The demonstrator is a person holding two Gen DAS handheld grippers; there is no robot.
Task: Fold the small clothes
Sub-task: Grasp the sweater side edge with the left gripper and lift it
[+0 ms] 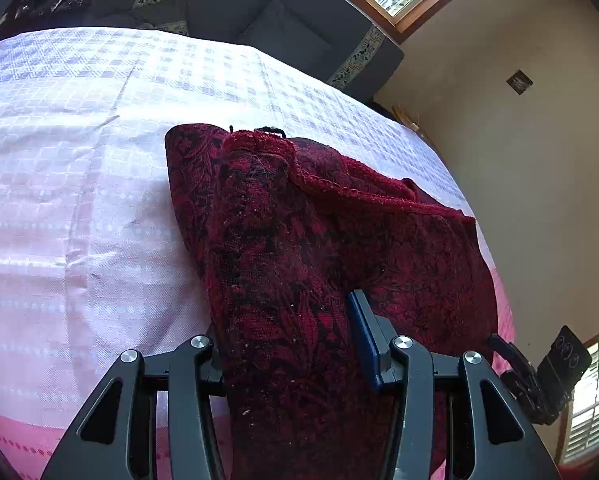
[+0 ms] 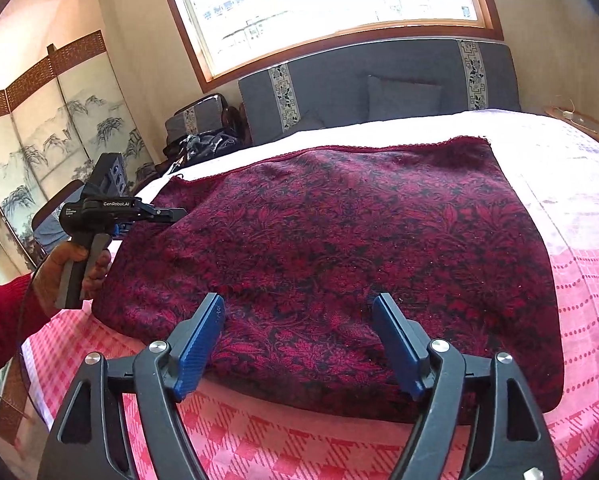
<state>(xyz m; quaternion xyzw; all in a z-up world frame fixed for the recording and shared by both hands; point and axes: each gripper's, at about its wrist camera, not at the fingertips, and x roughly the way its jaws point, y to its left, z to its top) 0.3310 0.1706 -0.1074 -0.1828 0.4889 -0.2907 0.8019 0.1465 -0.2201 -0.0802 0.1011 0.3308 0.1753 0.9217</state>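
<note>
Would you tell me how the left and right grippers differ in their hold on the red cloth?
The left gripper clamps a raised fold of the red cloth; the right gripper stands open, gripping nothing. The left gripper's jaws are narrower than the right gripper's. Both have blue pads.

garment (image 2: pixel 339 248): dark red floral knit | folded, lying flat | on bed, left edge lifted

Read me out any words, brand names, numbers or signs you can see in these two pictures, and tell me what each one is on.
"GenRobot.AI": white print on the black body of the left gripper, seen from the right wrist view.
Small white print just below and left of it on that body: too small to read.
The cloth, bedspread, headboard and screen carry patterns only, no writing.
</note>
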